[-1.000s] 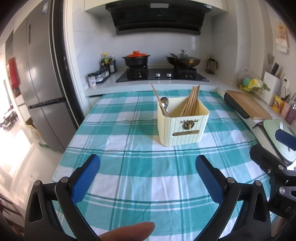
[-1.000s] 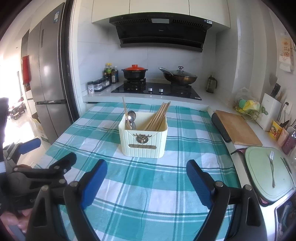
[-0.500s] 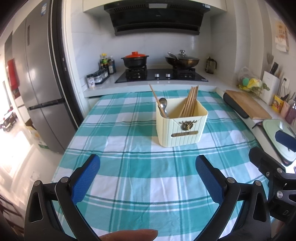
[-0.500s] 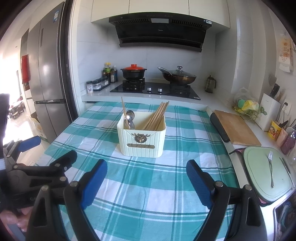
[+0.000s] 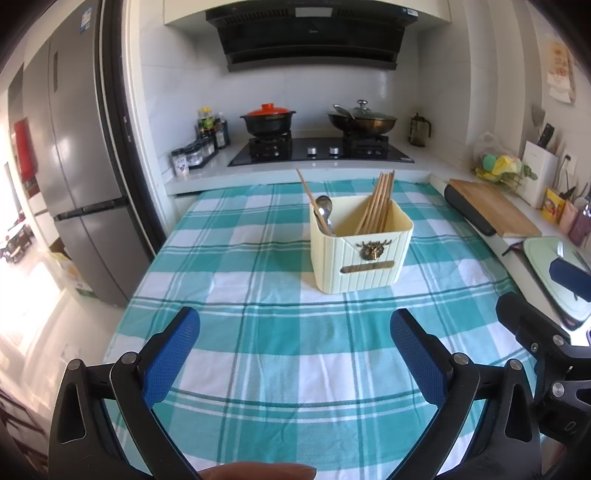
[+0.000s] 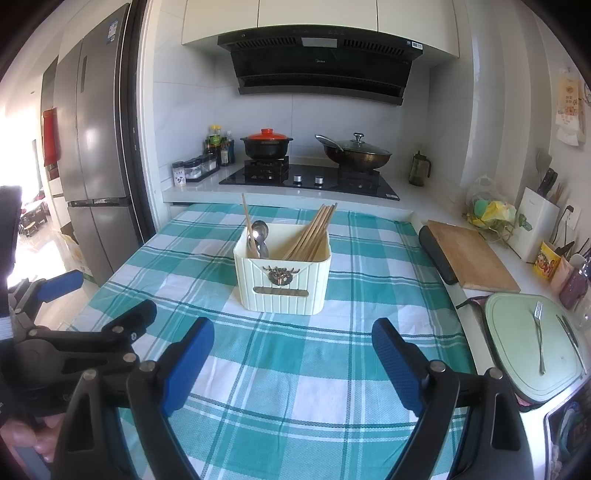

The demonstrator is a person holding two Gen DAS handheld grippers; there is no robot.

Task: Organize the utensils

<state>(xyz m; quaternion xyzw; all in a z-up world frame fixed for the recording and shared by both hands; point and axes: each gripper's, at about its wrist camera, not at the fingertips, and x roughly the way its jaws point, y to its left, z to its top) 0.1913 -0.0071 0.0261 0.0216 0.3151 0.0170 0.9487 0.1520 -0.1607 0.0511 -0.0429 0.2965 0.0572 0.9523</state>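
Bright daylight glares from the left; fisheye edges curve darkly.

Pretty standard kitchen: white tiled wall straight ahead with a black range hood over the stove, white cabinets up top. Tall steel fridge off to the left, with bright daylight washing over the floor beside it.

Chopsticks and spoon in holder
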